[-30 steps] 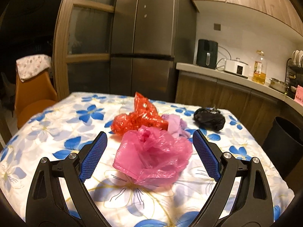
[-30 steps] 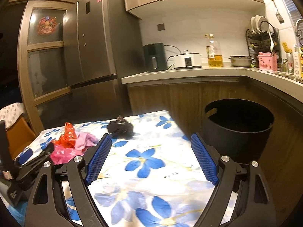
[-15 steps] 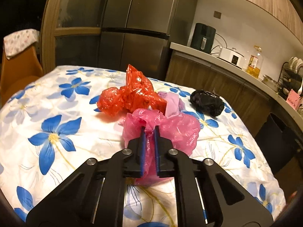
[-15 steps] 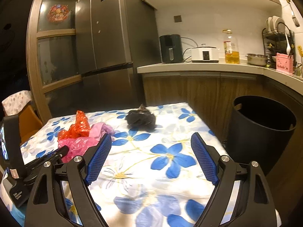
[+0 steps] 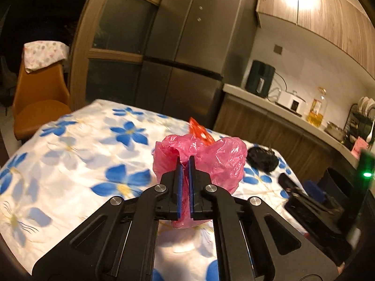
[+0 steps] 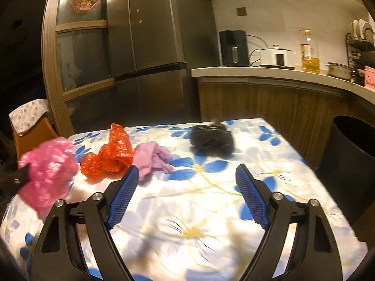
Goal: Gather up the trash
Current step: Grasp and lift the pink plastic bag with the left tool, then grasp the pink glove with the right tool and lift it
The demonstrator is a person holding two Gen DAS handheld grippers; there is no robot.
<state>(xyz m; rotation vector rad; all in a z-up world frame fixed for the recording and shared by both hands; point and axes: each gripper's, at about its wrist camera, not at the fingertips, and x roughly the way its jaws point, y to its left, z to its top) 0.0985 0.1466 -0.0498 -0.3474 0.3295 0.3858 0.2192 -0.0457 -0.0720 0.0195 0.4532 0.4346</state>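
My left gripper is clenched on the pink bag, with a fold of the film pinched between the blue pads. A second ago these fingers straddled the bag, spread wide, while it lay on the table; half a second ago they had closed on it there. Now the bag hangs in the air over the table's near left area, with only its lower tail close to the cloth. I judge the first pick complete and the carry to the bin as the step in hand. The bin stands on the floor off the table's right edge. My right gripper is released, fingers spread and holding nothing, low over the middle of the table; across the last second it has advanced toward the far side. The right view shows what the left cannot: the red bag and the pale purple bag lying just beside each other, left of centre, and the black bag near the far edge, all untouched. In the left view the held bag hides the red bag except for its tip and hides the purple one entirely. The left view alone confirms the pinch; in the right view the pink bag is motion-blurred.
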